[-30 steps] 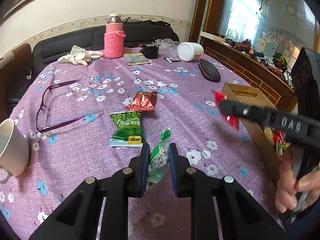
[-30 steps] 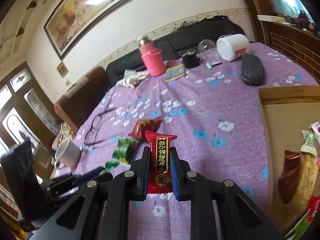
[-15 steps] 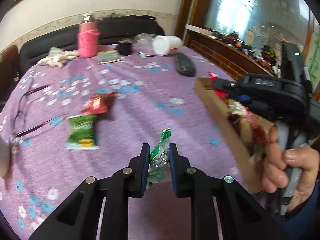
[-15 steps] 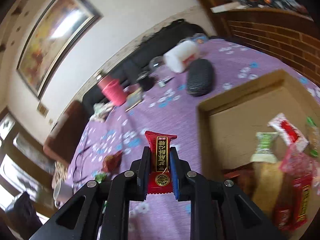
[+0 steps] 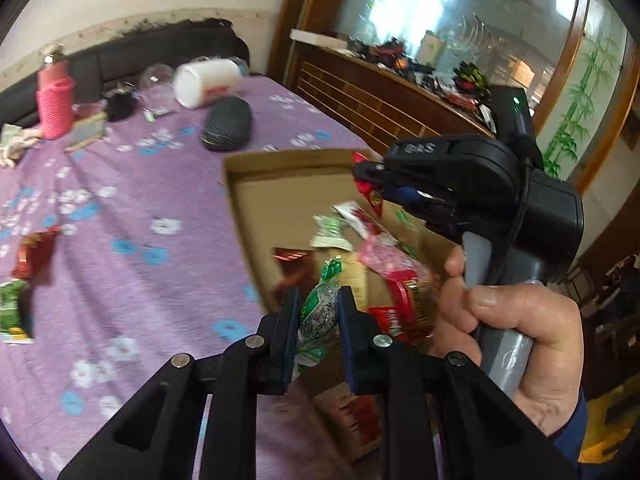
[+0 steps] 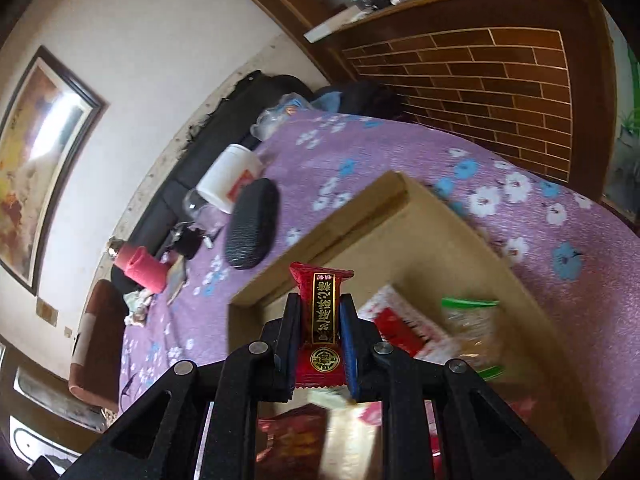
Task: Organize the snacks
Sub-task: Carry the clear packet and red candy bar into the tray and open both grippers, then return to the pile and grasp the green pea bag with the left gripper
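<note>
My left gripper (image 5: pixel 318 312) is shut on a green and silver snack packet (image 5: pixel 320 310), held over the near edge of an open cardboard box (image 5: pixel 240 200) that holds several snack packets. My right gripper (image 6: pixel 319 328) is shut on a red candy bar with gold lettering (image 6: pixel 322 316) and hangs over the same box (image 6: pixel 360 216). In the left wrist view the right gripper (image 5: pixel 370 184) reaches across the box from the right, a hand (image 5: pixel 516 320) around its grey handle. A red packet (image 5: pixel 34 248) and a green packet (image 5: pixel 12 312) lie on the purple cloth at the left.
The round table wears a purple flowered cloth (image 5: pixel 140 200). Behind the box lie a black glasses case (image 5: pixel 227 123), a tipped white jar (image 5: pixel 206 82), a pink knitted flask (image 5: pixel 56 98) and a small notebook (image 5: pixel 86 132). A wooden sideboard (image 5: pixel 380 96) runs along the right.
Both grippers swung right, from over the open cloth to over the cardboard box, each keeping its packet. The right gripper also rolled, tilting its view.
</note>
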A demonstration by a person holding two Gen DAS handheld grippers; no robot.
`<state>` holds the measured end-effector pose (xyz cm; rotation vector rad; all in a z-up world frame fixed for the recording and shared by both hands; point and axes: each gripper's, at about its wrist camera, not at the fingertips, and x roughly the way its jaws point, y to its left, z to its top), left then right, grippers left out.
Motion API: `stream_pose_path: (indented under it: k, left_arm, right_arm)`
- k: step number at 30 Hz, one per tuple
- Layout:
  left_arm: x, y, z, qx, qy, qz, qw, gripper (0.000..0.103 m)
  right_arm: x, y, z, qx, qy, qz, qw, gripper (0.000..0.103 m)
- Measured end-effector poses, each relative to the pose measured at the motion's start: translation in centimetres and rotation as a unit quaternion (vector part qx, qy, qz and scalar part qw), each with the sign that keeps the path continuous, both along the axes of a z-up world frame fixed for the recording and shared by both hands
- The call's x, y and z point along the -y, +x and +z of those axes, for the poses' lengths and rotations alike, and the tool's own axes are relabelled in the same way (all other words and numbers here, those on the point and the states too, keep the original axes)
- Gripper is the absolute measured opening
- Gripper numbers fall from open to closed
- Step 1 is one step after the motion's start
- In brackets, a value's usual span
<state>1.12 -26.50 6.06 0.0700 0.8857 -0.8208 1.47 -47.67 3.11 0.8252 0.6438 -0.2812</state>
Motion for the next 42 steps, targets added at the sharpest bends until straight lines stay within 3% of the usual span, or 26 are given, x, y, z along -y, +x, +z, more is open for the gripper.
stream_pose_path:
  k: [8, 22, 28, 34, 39, 42]
  left_arm:
    - [2.3, 0.0, -2.3, -0.022, 0.021, -0.008, 0.9995, 0.018]
    - [1.9, 0.5, -2.6, -0.024, 0.021, 0.000, 0.9995, 0.019]
    - [1.5, 0.2, -2.0, -0.024, 0.014, -0.002, 0.9996, 0.021]
    - [-0.5, 0.2, -0.6, -0.014, 0.004, 0.013, 0.9998, 0.026]
    - [-4.5, 1.3, 0.4, -0.006, 0.006, 0.052, 0.9986, 0.027]
    - [-7.7, 2.3, 0.7, 0.002, 0.013, 0.088, 0.9960, 0.032]
  right_arm:
    - [0.5, 0.5, -0.9, -0.032, -0.003, 0.001, 0.999, 0.019]
    - [0.2, 0.9, -1.1, -0.053, -0.010, 0.003, 0.999, 0.024]
    - [-0.2, 0.3, 0.0, -0.015, -0.011, 0.000, 1.000, 0.024]
    - [-2.6, 0.2, 2.0, 0.033, -0.047, 0.035, 0.998, 0.024]
    - [-5.2, 0.3, 3.3, 0.064, -0.071, 0.073, 0.993, 0.031]
    - [-6.9, 0.2, 3.9, 0.080, -0.087, 0.095, 0.988, 0.033]
